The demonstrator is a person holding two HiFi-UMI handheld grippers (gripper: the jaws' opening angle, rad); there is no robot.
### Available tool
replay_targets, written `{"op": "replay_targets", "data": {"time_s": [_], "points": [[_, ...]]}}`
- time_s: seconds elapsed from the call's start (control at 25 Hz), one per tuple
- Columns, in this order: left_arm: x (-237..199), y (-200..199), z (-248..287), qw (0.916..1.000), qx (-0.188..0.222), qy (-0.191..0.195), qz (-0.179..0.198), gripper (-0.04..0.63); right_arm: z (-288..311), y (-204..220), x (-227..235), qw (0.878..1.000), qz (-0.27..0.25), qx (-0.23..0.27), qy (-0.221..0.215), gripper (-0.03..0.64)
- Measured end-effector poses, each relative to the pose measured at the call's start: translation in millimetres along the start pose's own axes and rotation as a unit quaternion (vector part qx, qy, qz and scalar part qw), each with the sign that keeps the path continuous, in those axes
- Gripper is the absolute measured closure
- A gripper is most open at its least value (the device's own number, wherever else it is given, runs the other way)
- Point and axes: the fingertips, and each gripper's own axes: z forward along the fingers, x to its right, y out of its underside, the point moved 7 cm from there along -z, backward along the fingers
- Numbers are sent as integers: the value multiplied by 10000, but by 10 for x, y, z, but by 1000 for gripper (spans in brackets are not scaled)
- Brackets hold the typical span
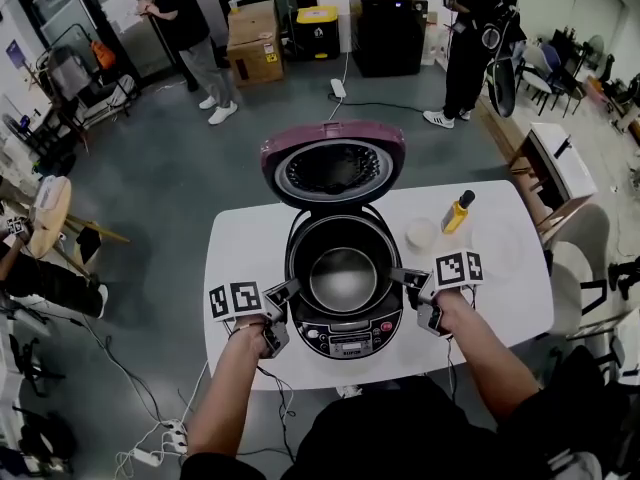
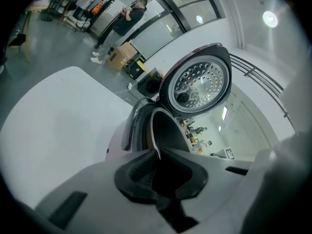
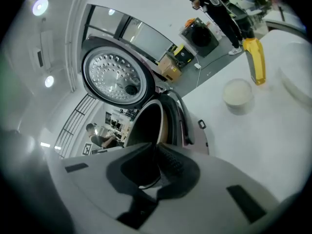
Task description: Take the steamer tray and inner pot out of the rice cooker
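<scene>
Grey left tool (image 1: 290, 290), right tool (image 1: 401, 276), marker cubes (image 1: 233, 299), perhaps dark clothing (image 1: 400, 440)

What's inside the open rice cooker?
A metal pot, apparently empty; the left gripper and right gripper grip its rim. Whatever lies under the pot is covered.

We log a white tabletop (image 1: 240, 258). On its right half a yellow bottle (image 1: 456, 214) with a dark cap stands just beside a small white cup (image 1: 421, 234). On the grey floor beyond we see stacked cardboard boxes (image 1: 254, 43), a yellow-lidded bin (image 1: 318, 30), a black cabinet (image 1: 387, 31) and a power strip (image 1: 338, 88). One person (image 1: 185, 23) stands left of the boxes, and another person (image 1: 478, 43) stands right of the cabinet.
</scene>
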Motion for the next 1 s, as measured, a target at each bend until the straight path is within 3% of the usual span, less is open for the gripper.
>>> {"op": "replay_targets", "data": {"time_s": [0.16, 0.4, 0.76, 1.0], "points": [[120, -51, -103, 9997, 218, 34, 113, 572, -93, 36, -122, 9994, 71, 312, -130, 588], [517, -108, -367, 9959, 537, 323, 655, 571, -381, 29, -456, 9954, -313, 847, -325, 588], [1391, -7, -544, 9796, 1026, 584, 1626, 569, -1138, 30, -772, 9795, -959, 1724, -409, 589], [1876, 146, -343, 9748, 996, 925, 1770, 568, -1718, -5, -725, 9709, -1010, 2151, -305, 588]]}}
